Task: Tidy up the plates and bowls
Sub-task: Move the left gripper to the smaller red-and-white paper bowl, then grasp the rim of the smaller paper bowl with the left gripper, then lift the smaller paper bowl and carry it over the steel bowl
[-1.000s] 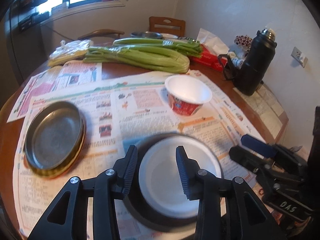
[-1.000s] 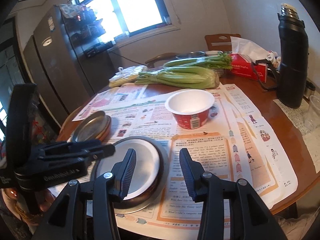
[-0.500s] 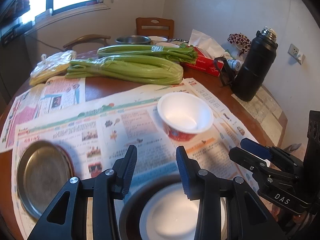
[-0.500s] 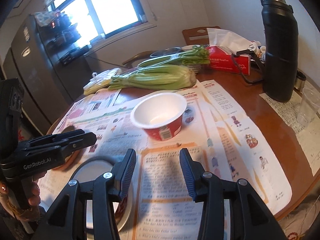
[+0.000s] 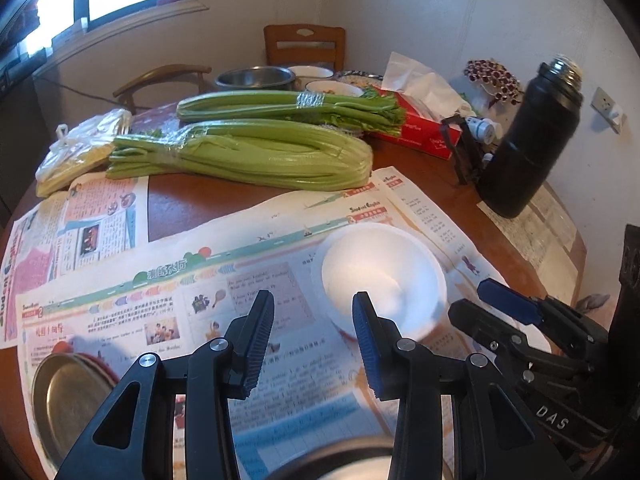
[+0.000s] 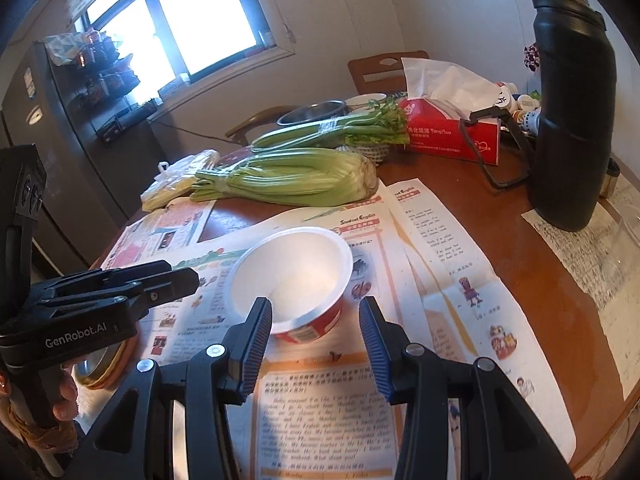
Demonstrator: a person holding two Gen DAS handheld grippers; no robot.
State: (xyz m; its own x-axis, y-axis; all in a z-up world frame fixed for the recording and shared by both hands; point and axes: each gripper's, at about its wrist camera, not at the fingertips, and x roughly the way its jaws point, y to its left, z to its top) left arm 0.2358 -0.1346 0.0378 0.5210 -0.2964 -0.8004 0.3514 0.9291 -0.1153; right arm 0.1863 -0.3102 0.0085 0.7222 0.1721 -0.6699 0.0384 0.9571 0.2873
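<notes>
My left claw (image 5: 313, 334) and my right claw (image 6: 316, 340) both hover spread, with nothing between the fingers. The white bowl (image 6: 290, 280) stands on the newspaper (image 6: 440, 280) on the bench, just beyond my right claw. A metal plate (image 5: 66, 396) lies well left of the bowl.

The paper bowl (image 6: 290, 280) stands on the newspaper (image 6: 400, 400) that covers the near part of the round table (image 6: 540, 280). Left of the bowl, at the table's edge, lies a metal plate (image 5: 66, 396). Behind the bowl lie two celery bunches (image 5: 248, 156), with a plastic bag (image 5: 76, 148) at their left end. Right of the bowl and further back stands a flask (image 6: 572, 120); a tissue box (image 6: 452, 136) sits between flask and celery.
</notes>
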